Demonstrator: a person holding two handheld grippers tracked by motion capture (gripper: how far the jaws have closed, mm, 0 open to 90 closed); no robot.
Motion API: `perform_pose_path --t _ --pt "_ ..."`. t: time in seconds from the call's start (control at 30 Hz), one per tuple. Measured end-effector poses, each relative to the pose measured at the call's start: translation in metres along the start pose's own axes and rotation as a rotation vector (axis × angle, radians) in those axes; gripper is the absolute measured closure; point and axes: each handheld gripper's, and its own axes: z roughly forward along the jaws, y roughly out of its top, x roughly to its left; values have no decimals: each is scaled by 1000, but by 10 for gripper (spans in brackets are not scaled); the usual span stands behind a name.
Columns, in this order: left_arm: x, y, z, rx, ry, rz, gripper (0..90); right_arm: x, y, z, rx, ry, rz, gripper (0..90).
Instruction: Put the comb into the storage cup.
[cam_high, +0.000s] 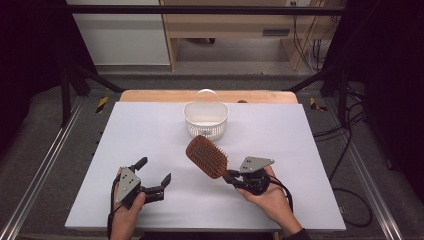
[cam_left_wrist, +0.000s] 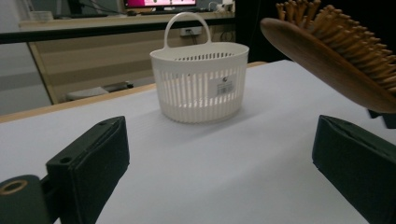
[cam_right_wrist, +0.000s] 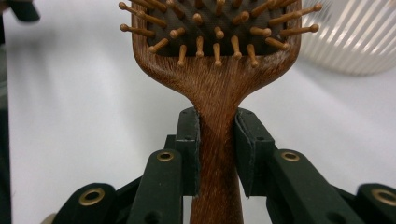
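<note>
A brown wooden hairbrush (cam_high: 206, 156) with wooden bristles is held above the white table, head pointing toward the basket. My right gripper (cam_high: 231, 177) is shut on its handle (cam_right_wrist: 216, 140), both pads pressing the narrow neck. The brush head (cam_left_wrist: 336, 46) hangs at the upper right in the left gripper view. A white slotted basket (cam_high: 205, 120) with a looped handle stands at the table's far middle, also in front of my left gripper as basket (cam_left_wrist: 201, 81). My left gripper (cam_high: 153, 171) rests at the near left, open with nothing between its jaws.
The white table top (cam_high: 150, 135) lies over a wooden board whose edge (cam_high: 150, 95) shows at the back. Black frame posts and cables stand at both sides. Shelving and a desk with a monitor lie beyond the table.
</note>
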Motion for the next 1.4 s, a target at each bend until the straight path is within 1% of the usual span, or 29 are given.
perform_pose_path --t 0.03,0.07,0.13,0.17,0.2,0.23,0.33,0.37,0.4,0.43,0.53,0.63,0.7,0.77,0.8,0.87,0.9,0.93,1.0,1.1,1.13,1.17,1.23,1.27,1.37,1.4 --pt "-1 3 0 -4 -7 9 41 0 0 0 -15 -10 -1 728" --pt "-3 5 1 -13 -14 4 41 0 1 -1 -36 -22 -2 728" --pt "-5 12 2 -37 -48 -32 41 0 1 -2 -79 -34 10 728" --pt "-6 17 4 -48 -57 -47 41 -1 1 -2 -95 -37 15 728" --pt "-7 21 4 -51 -63 -48 40 -3 1 -2 -131 -43 25 728" --pt "-9 25 5 -59 -65 -53 40 -3 1 -2 -131 -43 25 728" --pt "-14 39 7 -84 -88 -81 35 -5 0 0 -164 -48 45 728" --pt "-15 43 9 -85 -92 -91 29 -4 0 2 -178 -52 44 728" --pt "-17 48 11 -87 -93 -98 29 -4 0 2 -178 -52 44 728" --pt "-19 53 13 -86 -103 -96 29 -3 -1 3 -186 -48 47 728" --pt "-23 63 19 -71 -115 -97 29 0 1 5 -199 -60 39 728" --pt "-28 74 24 -80 -135 -113 30 1 5 6 -224 -70 26 728" --pt "-30 80 26 -84 -143 -119 30 2 11 6 -239 -76 -1 728" --pt "-32 85 28 -92 -150 -116 29 1 20 8 -278 -73 -22 728" --pt "-32 87 28 -96 -151 -115 29 1 20 8 -278 -73 -22 728" --pt "-33 93 29 -102 -149 -118 29 1 22 10 -296 -73 -21 728" --pt "-34 95 30 -104 -142 -122 29 1 23 11 -305 -70 -15 728" --pt "-34 96 30 -101 -139 -125 30 1 23 12 -311 -71 -9 728" --pt "-34 97 31 -96 -133 -152 32 1 22 11 -313 -75 -4 728" --pt "-34 97 35 -68 -133 -162 39 0 21 10 -328 -78 8 728" --pt "-34 96 37 -59 -147 -177 44 -1 20 10 -326 -82 6 728" --pt "-35 96 38 -53 -151 -189 44 -1 20 10 -326 -82 6 728" --pt "-36 96 40 -55 -169 -228 44 0 18 11 -322 -85 10 728" --pt "-37 97 41 -59 -175 -239 43 1 17 11 -318 -93 6 728" --pt "-38 100 46 -47 -183 -252 43 5 18 12 -318 -91 -3 728" --pt "-37 101 48 -49 -192 -266 44 7 19 13 -321 -90 -7 728"
